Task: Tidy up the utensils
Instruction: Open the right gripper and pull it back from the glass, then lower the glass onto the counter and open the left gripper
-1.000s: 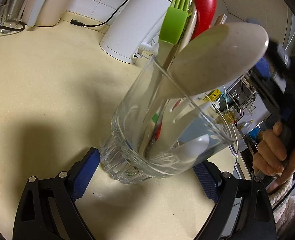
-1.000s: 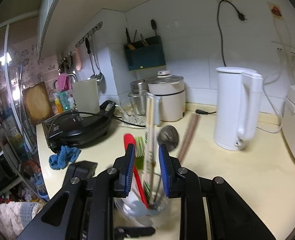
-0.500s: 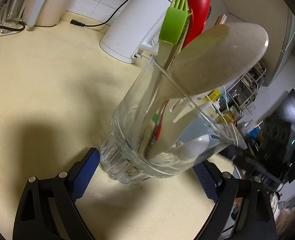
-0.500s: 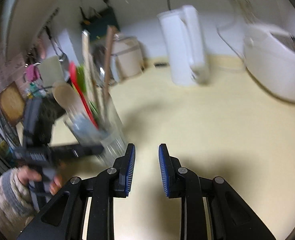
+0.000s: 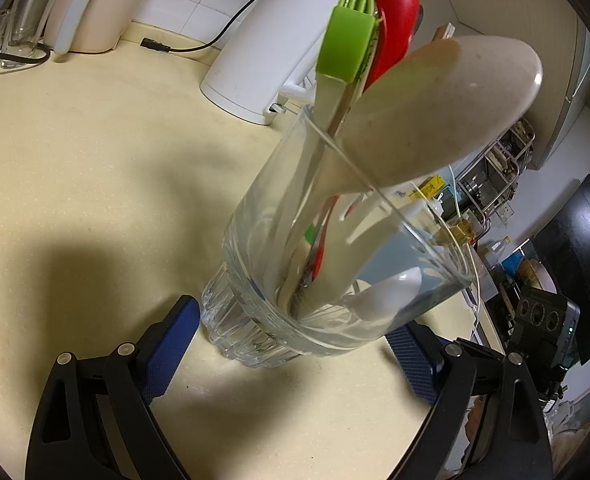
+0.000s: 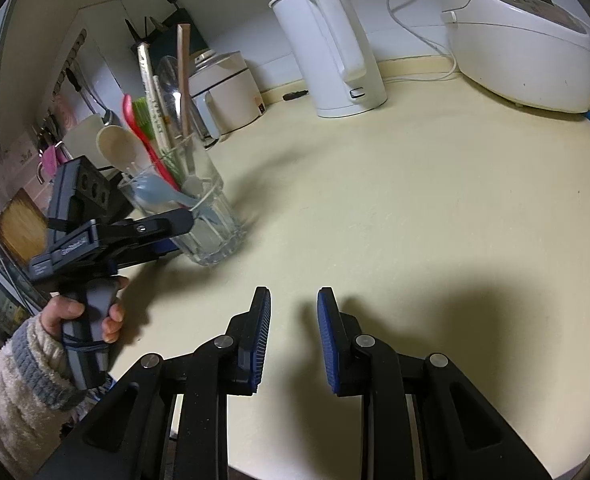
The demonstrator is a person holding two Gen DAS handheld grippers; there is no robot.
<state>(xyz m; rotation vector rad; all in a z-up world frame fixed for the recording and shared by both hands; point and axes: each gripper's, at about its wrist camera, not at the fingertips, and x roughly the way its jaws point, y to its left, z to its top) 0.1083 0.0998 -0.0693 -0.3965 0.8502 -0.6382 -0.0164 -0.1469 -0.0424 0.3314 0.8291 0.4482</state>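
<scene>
The right gripper (image 6: 293, 334) hangs over bare bench (image 6: 415, 208), its blue pads a little apart with nothing between them. It is well apart from the glass (image 6: 203, 216), which stands upright on the bench.

The left gripper (image 5: 291, 344) sits at the glass (image 5: 295, 300), one pad on each side of the ribbed base. Whether the pads press the glass or only flank it I cannot tell. A hand (image 6: 83, 316) in a fleecy sleeve (image 6: 19, 384) holds this gripper's handle, on the near side of the glass.

In the glass stand the utensils: a pale spoon (image 5: 435, 116) leaning over the near rim, a red spoon (image 5: 395, 12), a green brush (image 5: 347, 48), a grey-blue spoon (image 6: 155, 192) low inside, and chopsticks (image 6: 183, 80) rising highest.

Beyond the glass a white kettle (image 6: 335, 48) stands by the wall. A rice cooker (image 6: 523, 40) sits past the kettle, farther from the glass. A cream pot (image 6: 231, 92) stands right behind the glass.
</scene>
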